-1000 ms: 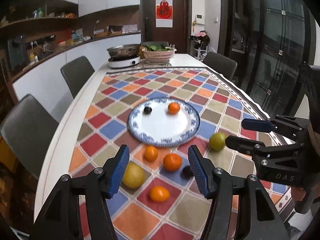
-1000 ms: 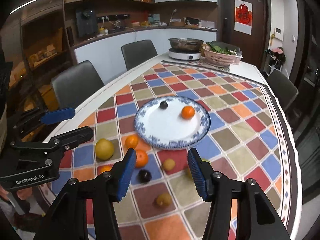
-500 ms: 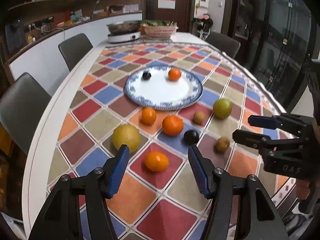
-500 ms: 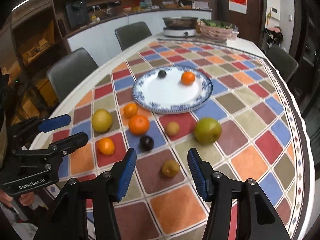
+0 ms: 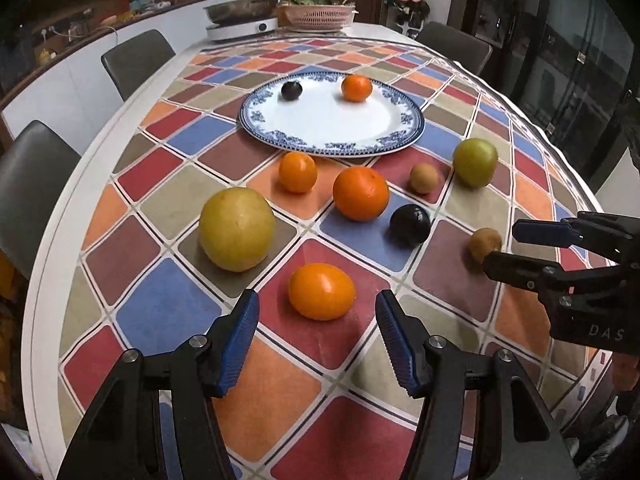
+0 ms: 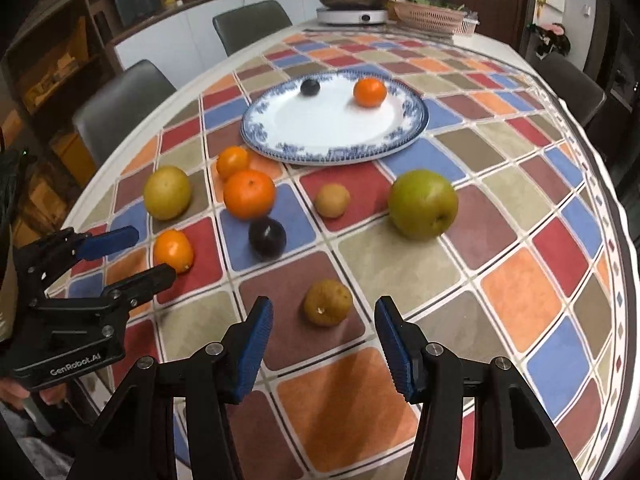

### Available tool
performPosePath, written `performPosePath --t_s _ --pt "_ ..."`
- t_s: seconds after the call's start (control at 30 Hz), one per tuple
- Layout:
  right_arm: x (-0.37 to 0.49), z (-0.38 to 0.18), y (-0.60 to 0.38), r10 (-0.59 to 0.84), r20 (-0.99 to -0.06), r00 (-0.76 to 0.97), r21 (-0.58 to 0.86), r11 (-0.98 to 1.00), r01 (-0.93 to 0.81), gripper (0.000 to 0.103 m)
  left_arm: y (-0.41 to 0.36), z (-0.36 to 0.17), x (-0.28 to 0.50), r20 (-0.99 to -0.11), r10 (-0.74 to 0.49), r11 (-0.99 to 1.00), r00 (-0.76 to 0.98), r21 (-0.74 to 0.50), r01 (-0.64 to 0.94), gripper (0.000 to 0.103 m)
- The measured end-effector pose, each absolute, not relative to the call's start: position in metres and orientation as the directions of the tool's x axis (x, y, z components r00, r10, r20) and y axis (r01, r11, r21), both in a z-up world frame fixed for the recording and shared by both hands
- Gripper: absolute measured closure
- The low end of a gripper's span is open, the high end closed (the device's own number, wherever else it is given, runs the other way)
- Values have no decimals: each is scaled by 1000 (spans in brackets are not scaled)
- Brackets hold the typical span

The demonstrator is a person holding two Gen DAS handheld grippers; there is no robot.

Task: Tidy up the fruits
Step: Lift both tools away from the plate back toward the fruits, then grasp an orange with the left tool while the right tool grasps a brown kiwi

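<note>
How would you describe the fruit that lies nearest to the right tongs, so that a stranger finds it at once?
Start from the blue-rimmed plate on the chequered tablecloth and come toward the near table edge. Directly ahead of the open right tongs lies a small brown kiwi on a brown square. It is dull and rough-skinned, unlike the glossy dark plum behind it.

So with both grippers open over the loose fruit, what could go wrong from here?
1. The left gripper lines up on the nearest orange; round fruit may roll off a bumping finger toward the table edge.
2. The right gripper frames the small brown fruit, which could squirt out of an off-centre pinch.
3. The two grippers work close together and might collide.
</note>
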State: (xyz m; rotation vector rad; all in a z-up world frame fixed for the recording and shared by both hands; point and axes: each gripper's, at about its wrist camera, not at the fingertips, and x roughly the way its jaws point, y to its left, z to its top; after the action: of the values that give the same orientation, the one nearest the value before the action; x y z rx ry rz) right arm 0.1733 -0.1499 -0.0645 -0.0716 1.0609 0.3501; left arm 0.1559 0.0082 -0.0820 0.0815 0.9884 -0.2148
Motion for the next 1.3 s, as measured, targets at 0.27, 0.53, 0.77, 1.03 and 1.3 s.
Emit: performPosePath --t_s 0.27,0.53,0.77,1.03,1.3 --pt "179 -76 -149 249 -879 405 119 940 -320 57 8 -90 167 -846 -157 973 510 -45 225 56" --pt "183 -83 -148 251 -885 392 122 938 -324 67 6 -94 173 -850 -169 971 499 -59 230 64" --pt "183 -84 -149 257 -882 395 126 937 -327 73 5 -92 172 -847 -171 971 504 -58 232 65" --pt "179 -73 -150 282 -861 422 137 930 -341 73 3 -73 165 -820 -181 969 544 -56 239 65" --pt "180 -45 -150 308 -821 482 130 921 -367 73 -2 -40 165 -767 -199 963 610 -38 267 65"
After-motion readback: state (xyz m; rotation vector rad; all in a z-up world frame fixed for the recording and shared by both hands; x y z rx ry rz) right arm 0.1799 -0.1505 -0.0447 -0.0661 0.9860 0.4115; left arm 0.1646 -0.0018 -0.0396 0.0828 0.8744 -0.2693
